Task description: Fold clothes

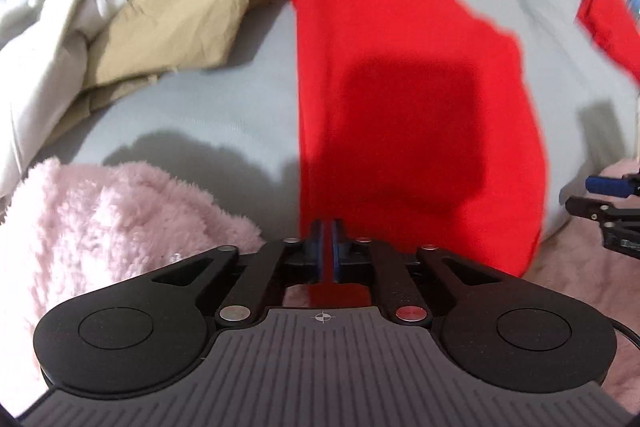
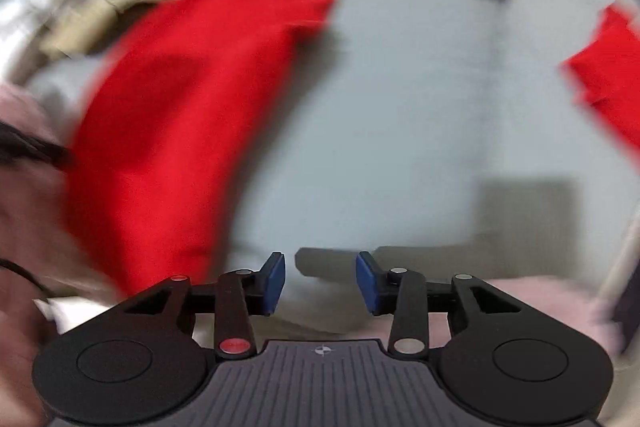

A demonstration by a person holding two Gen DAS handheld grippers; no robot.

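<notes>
**Red garment pinned at its near edge by the left gripper, right gripper clear of it**

The long bright-red fabric garment [image 1: 400,75] is seen stretched lengthwise across the pale grey upholstered cushion [image 1: 208,115], running away from the camera, with a sleeve-like strip thrown sideways near its far end. Its near hem is drawn right into the left gripper [image 1: 328,247]: the blue pads [image 1: 318,251] are brought almost together, and a thin fold of red cloth is pinched between them, with more red showing beneath the linkage. A dark square shadow is cast on the red cloth just ahead of the fingers.

To the left, a crumpled tan cloth [image 1: 176,23] is piled against white fabric [image 1: 44,39], touching the garment's far left edge. A fluffy pink fleece blanket [image 1: 104,227] is spread at the near left, just beside the gripped hem.

Over to the right wrist view, heavily blurred: the right gripper [image 2: 320,279] is held above bare grey cushion, its blue pads [image 2: 276,279] standing clearly apart with nothing caught between them. The red garment lies off to its left, apart from the fingers. A second patch of red cloth [image 2: 604,83] is glimpsed at the far right edge; whether it belongs to the same garment cannot be told.
</notes>
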